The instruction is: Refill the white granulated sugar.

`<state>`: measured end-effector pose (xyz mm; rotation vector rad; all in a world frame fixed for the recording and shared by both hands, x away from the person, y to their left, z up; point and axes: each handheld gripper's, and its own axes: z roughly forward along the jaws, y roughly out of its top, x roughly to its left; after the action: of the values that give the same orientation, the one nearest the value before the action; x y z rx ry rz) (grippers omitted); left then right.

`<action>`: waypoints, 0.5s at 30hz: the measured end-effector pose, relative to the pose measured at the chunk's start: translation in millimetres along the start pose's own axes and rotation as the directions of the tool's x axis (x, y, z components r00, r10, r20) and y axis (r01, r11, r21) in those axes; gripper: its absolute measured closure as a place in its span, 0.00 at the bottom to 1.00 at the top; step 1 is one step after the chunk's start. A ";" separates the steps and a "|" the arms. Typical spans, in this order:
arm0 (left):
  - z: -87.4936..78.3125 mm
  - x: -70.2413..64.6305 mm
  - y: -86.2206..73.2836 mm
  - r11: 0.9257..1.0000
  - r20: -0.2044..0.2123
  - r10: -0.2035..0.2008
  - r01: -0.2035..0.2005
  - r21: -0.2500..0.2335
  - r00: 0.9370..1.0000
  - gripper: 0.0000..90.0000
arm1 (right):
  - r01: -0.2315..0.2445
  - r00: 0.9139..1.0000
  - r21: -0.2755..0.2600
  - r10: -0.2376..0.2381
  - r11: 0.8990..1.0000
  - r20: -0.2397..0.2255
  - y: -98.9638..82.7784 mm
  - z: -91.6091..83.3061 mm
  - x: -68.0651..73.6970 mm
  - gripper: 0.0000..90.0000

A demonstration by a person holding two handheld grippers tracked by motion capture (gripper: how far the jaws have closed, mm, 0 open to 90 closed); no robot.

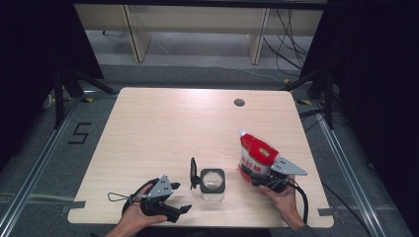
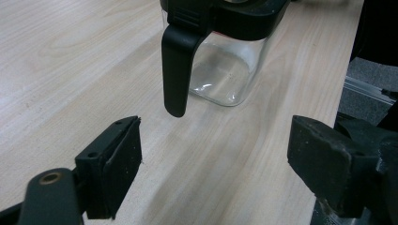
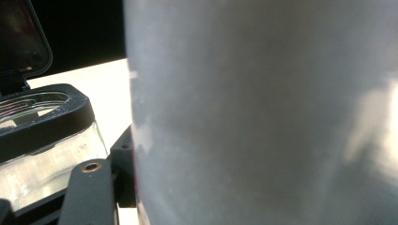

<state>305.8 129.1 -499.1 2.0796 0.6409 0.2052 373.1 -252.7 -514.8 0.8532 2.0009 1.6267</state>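
A clear glass jar (image 1: 213, 183) with a black rim stands near the table's front edge, its hinged lid (image 1: 193, 174) flipped up on the left side. My left gripper (image 1: 180, 197) rests open just left of and in front of the jar. In the left gripper view, its jaws (image 2: 216, 164) stand wide apart with the jar (image 2: 225, 70) and the hanging black lid (image 2: 176, 70) ahead. My right gripper (image 1: 253, 174) is shut on the lower part of a red and white bag (image 1: 257, 150), which leans to the right of the jar. The bag (image 3: 263, 112) hides my right jaw; my left finger (image 3: 123, 168) touches it.
The wooden table (image 1: 163, 128) has a round cable hole (image 1: 239, 102) at the back right. Black curtains and stand legs flank the table. The jar (image 3: 42, 154) sits close beside the bag in the right gripper view.
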 end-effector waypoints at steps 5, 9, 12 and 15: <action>0.0 0.9 -0.6 1.000 -0.011 0.016 -0.015 0.011 1.000 0.20 | 0.000 1.000 0.008 0.000 1.000 0.012 0.9 -1.1 0.4 0.41; 0.1 0.9 -0.4 1.000 0.000 0.027 -0.027 0.002 1.000 0.21 | -0.020 0.999 0.023 0.019 1.000 0.026 2.1 -3.6 3.0 0.42; -0.2 2.0 0.0 0.999 0.002 0.043 -0.043 0.003 0.999 0.21 | -0.029 0.999 0.023 0.028 0.999 0.030 3.3 -3.8 4.7 0.43; 0.1 0.2 -0.7 1.000 -0.001 0.008 -0.008 0.003 1.000 0.21 | 0.014 1.000 0.019 -0.014 1.000 0.025 5.0 -3.9 4.0 0.43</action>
<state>305.7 129.4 -499.7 2.0857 0.6344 0.2095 368.6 -252.0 -508.9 0.8602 2.0030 1.5844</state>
